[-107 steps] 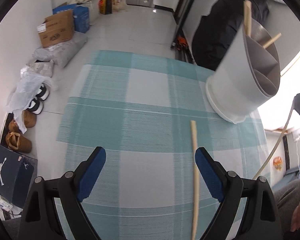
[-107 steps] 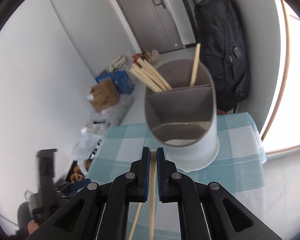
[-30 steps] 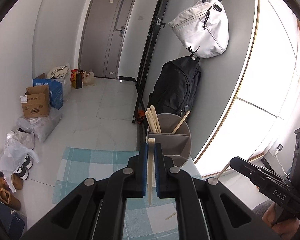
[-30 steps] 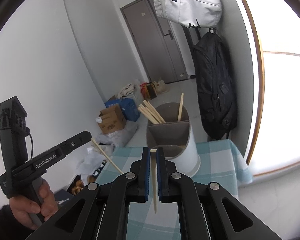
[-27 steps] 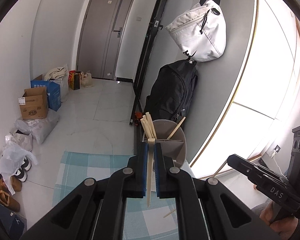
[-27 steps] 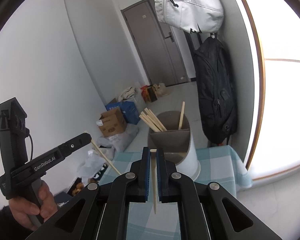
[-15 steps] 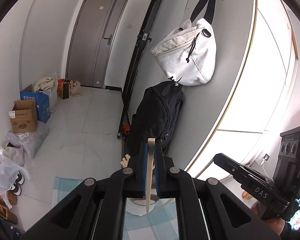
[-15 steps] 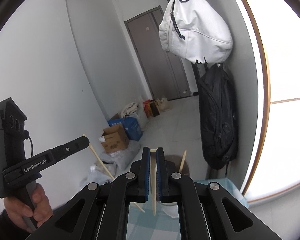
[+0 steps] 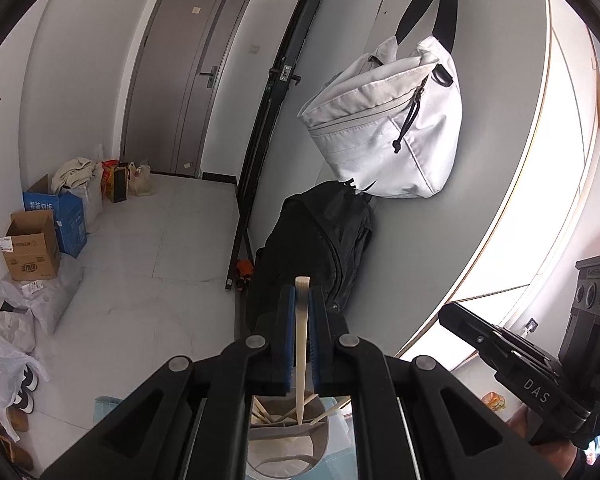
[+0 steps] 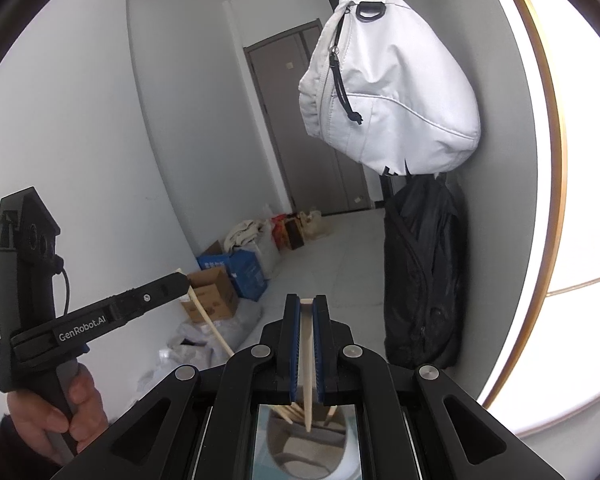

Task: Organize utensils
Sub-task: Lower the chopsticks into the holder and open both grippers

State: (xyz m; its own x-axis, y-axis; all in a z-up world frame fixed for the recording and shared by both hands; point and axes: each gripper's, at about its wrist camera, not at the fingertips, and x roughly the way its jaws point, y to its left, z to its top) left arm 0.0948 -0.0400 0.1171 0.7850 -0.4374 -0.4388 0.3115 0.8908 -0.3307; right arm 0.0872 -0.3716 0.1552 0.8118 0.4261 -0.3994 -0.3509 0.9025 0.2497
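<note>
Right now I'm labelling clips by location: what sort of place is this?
Probably a home entryway: a grey door, shoes and cardboard boxes on the tiled floor, and a white bag hanging on the wall.

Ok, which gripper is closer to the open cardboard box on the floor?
Left. The left gripper is on the cardboard box's side of the room; the right gripper is farther over, toward the window.

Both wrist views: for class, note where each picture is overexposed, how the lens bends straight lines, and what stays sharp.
Left wrist view: the window is blown out white; the door bows; the chopstick in the left gripper is crisp. Right wrist view: the window glares white at the right edge, its frame curving; the white bag is sharp.
</note>
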